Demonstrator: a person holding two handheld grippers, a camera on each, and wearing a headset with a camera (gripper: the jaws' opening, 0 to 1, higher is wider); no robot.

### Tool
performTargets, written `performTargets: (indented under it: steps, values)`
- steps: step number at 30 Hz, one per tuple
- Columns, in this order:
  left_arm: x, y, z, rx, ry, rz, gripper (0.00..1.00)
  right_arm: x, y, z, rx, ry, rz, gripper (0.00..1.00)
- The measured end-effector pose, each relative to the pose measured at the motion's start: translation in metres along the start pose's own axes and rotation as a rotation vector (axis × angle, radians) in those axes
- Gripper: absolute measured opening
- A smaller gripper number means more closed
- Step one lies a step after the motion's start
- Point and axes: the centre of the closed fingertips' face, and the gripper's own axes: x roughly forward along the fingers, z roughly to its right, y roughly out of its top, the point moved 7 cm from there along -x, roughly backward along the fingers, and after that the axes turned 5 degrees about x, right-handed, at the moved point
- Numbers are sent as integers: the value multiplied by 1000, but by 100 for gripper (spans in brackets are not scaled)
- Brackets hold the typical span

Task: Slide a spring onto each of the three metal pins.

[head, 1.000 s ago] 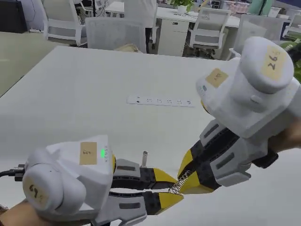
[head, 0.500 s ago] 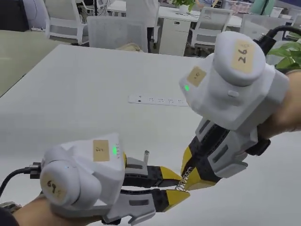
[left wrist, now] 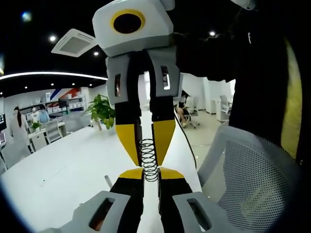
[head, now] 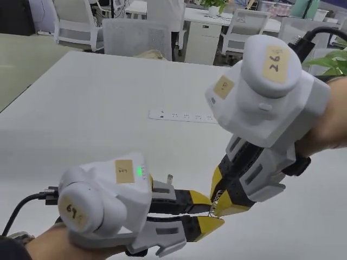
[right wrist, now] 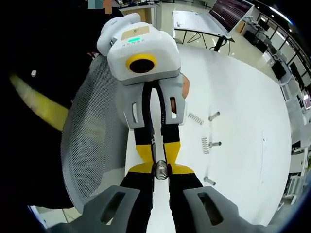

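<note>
A small steel spring (left wrist: 149,158) spans the tips of both grippers, which meet nose to nose above the white table (head: 97,108). My left gripper (left wrist: 150,174) is shut on its near end and my right gripper (right wrist: 162,169) on the other. From the head camera the spring (head: 217,201) sits between the yellow tips of the left gripper (head: 205,210) and the right gripper (head: 219,196). One metal pin (head: 169,179) stands just behind the left gripper. Below, three pins (right wrist: 214,116) (right wrist: 215,143) (right wrist: 209,181) stand on the table, with a loose spring (right wrist: 195,118) and another spring (right wrist: 204,144) beside the middle pin.
A white power strip (head: 184,115) lies mid-table beyond the grippers. A grey mesh chair (right wrist: 92,131) is close to the table's near edge. Office chairs and desks stand past the far edge, and a plant (head: 331,57) is at the right.
The right gripper has shifted a little left and nearer the camera. Both grippers stay tip to tip on the spring; the left has barely moved.
</note>
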Motion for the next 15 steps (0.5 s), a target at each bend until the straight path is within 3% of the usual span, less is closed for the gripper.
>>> performTargets:
  steps: [10,15]
  values:
    - [1,-2,-1,-13,9,-8,3,1,-1,2,9,-4,-5,8]
    - [1,-3,-1,-36,8,-9,9,2,-1,4,8,-11,-5,8]
